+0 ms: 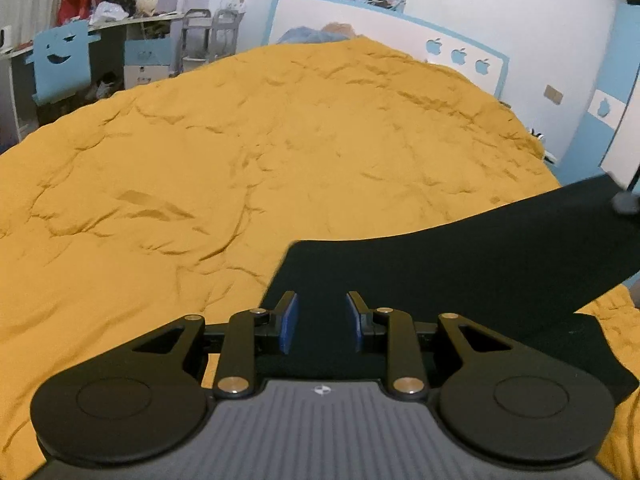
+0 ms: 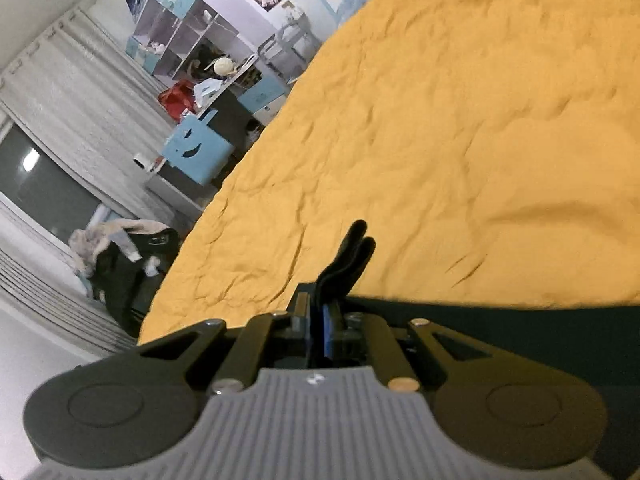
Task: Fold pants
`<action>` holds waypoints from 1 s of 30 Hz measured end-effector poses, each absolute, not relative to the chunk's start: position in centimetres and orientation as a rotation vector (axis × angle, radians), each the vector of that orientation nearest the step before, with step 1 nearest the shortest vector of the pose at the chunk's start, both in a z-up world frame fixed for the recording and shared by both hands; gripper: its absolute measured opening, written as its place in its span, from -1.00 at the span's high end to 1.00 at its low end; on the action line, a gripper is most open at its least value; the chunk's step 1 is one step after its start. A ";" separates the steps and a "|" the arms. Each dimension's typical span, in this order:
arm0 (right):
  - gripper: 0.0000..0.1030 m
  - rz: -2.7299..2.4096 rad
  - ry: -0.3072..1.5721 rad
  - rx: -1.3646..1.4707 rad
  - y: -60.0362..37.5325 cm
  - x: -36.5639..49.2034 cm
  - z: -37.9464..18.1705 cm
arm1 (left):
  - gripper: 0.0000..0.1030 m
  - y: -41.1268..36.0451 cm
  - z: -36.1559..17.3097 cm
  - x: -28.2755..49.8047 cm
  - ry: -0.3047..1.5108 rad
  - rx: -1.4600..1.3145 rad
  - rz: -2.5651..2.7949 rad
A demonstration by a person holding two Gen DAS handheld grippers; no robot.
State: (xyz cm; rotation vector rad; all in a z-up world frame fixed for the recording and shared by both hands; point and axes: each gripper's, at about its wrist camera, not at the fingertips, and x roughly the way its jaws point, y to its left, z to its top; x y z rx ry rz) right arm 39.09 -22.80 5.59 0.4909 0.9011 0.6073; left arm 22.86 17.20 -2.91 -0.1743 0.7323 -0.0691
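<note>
Black pants (image 2: 352, 256) pinched between right fingers (image 2: 320, 332) — lifted.

Black pants (image 1: 460, 264), plain mustard-yellow bedspread (image 1: 240, 160), blue gripper pads (image 1: 289, 322).

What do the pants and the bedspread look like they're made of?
Pants: probably a thin, smooth woven or knit fabric, matte black; they hang in a flat sheet with no sheen. Bedspread: likely soft cotton-like cloth, matte mustard yellow, covered in fine crinkles. Neither weave shows clearly.
</note>
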 end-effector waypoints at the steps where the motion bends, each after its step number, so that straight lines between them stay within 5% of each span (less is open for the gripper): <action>1: 0.99 0.595 0.900 0.479 -24.2 38.9 6.5 | 0.38 16.8 -2.9 23.0 0.731 -0.173 -0.078; 7: 0.99 0.461 0.942 0.432 -32.9 38.2 8.1 | 0.56 14.1 -4.0 25.0 0.748 -0.147 -0.139; 17: 0.99 0.221 1.117 0.541 -45.2 38.7 -5.9 | 0.70 10.5 -10.2 28.8 0.876 -0.075 -0.169; 24: 0.99 0.325 0.942 0.529 -45.4 38.0 -4.4 | 0.70 10.8 -12.2 28.9 0.922 -0.062 -0.144; 30: 0.99 0.147 1.088 0.433 -45.5 38.9 -11.6 | 0.70 11.0 -12.6 28.9 0.935 -0.057 -0.140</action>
